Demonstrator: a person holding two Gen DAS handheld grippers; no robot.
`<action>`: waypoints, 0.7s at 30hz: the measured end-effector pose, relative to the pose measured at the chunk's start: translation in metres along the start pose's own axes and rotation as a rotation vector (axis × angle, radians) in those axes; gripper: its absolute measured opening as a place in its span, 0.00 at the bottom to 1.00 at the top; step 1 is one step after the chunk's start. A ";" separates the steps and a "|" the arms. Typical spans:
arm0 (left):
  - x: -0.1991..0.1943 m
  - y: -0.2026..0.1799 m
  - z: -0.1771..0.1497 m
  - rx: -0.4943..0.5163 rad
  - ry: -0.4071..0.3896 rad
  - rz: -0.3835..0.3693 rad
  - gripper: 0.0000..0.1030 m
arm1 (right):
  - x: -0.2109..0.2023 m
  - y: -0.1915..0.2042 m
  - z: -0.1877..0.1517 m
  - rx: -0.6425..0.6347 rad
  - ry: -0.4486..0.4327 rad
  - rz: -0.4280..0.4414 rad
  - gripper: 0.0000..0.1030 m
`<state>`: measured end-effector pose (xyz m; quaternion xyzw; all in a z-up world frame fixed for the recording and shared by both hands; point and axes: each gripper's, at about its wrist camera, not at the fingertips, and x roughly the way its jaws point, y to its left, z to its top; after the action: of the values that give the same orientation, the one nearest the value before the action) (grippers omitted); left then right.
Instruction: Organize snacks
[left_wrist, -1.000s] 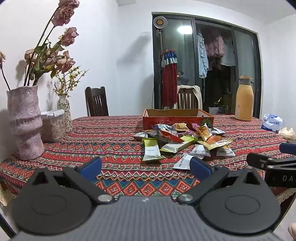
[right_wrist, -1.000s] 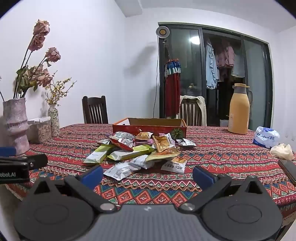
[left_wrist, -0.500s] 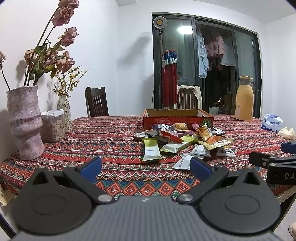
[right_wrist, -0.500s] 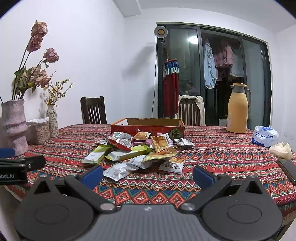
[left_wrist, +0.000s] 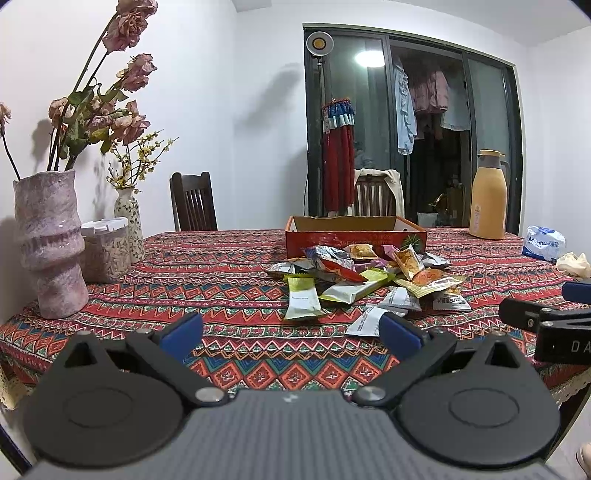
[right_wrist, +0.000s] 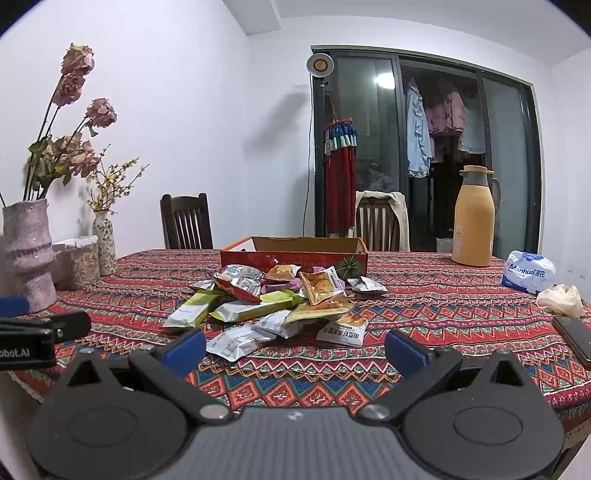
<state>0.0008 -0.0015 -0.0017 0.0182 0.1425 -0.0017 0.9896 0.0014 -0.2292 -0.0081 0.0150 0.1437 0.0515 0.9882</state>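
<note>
**Snack pile loose on table, box interior unseen, both grippers empty**

Jaws on both tools stand wide with nothing between them. Left gripper (left_wrist: 290, 334) and right gripper (right_wrist: 295, 347) hover at the near edge of the patterned tablecloth (left_wrist: 221, 280), side by side, each just visible at the margin of the other's view.

Containers: an open red cardboard box (right_wrist: 295, 251) sits at table centre, directly behind the heap. Its walls hide the interior, so its contents cannot be told. A clear lidded jar (left_wrist: 105, 247) at far left holds pale, small pieces of uncertain kind. A large pink vase (left_wrist: 50, 243) holds dried roses; a small speckled vase (left_wrist: 129, 225) holds yellow sprigs. An orange thermos jug (right_wrist: 472, 229) stands far right, closed.

Snack packets (right_wrist: 273, 302) lie heaped and overlapping in front of the box, touching its near wall: green bars, silver sachets, orange pastry packs. Lower packets are partly covered. Print on the nearest white packet (right_wrist: 343, 330) faces away and is not readable.

Legible writing: "Manhua" on a white-and-blue tissue pack (right_wrist: 528, 271) at right. A dark flat object (right_wrist: 574, 339) is cut off at the right edge, beside crumpled pale material (right_wrist: 561, 299).
</note>
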 end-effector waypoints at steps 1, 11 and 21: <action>0.000 0.000 0.000 0.000 0.000 0.000 1.00 | 0.000 0.000 0.000 -0.001 0.001 -0.001 1.00; 0.000 0.000 -0.001 0.000 0.009 -0.002 1.00 | 0.001 0.001 0.000 -0.002 0.001 0.002 1.00; 0.001 0.001 -0.001 -0.002 0.014 -0.002 1.00 | 0.000 0.002 -0.001 -0.006 0.000 0.001 1.00</action>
<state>0.0020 -0.0008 -0.0030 0.0173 0.1492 -0.0025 0.9887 0.0011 -0.2272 -0.0093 0.0123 0.1435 0.0525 0.9882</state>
